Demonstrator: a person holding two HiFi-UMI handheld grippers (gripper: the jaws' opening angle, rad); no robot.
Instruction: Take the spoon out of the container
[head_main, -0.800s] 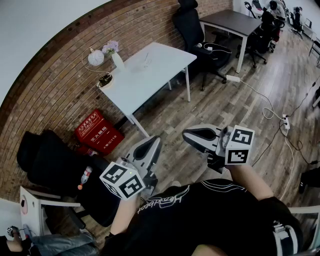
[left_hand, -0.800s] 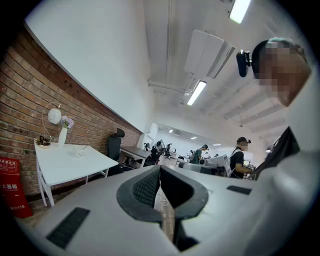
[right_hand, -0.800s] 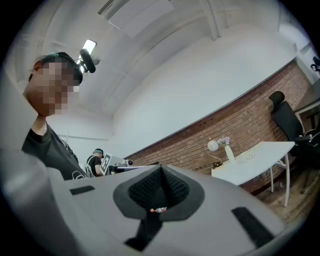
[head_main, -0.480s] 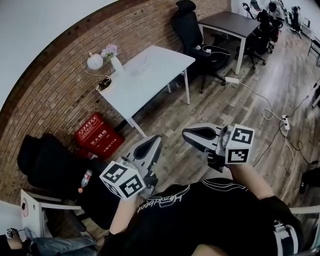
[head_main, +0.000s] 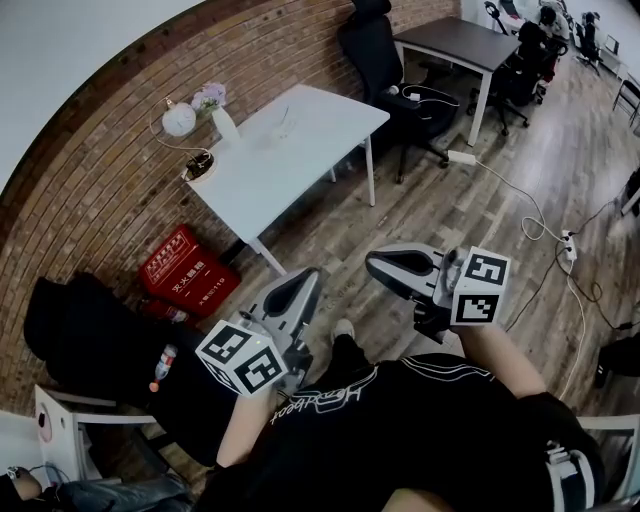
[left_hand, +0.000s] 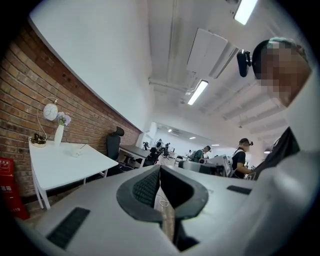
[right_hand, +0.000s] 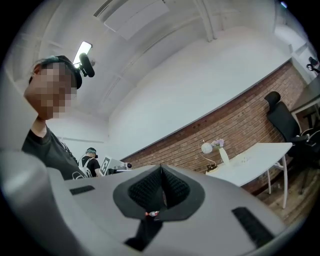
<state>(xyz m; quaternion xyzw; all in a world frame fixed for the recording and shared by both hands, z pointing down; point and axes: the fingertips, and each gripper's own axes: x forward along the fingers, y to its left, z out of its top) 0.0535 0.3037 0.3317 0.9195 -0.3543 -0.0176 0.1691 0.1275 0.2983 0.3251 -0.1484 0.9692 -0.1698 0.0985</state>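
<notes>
The grey left gripper (head_main: 304, 283) and grey right gripper (head_main: 378, 266) both had jaws pressed together on nothing, while the spoon and container were too small to tell on the white rectangular table (head_main: 310, 150) at eleven o'clock.

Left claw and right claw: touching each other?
Apart. The head view shows wood floor in a plain gap between the left claw and the right claw.

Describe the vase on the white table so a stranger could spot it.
Along the brick wall stands a white table. At its wall-side end, next to a round white globe, is the vase: slim, white, the only thing holding flowers.
</notes>
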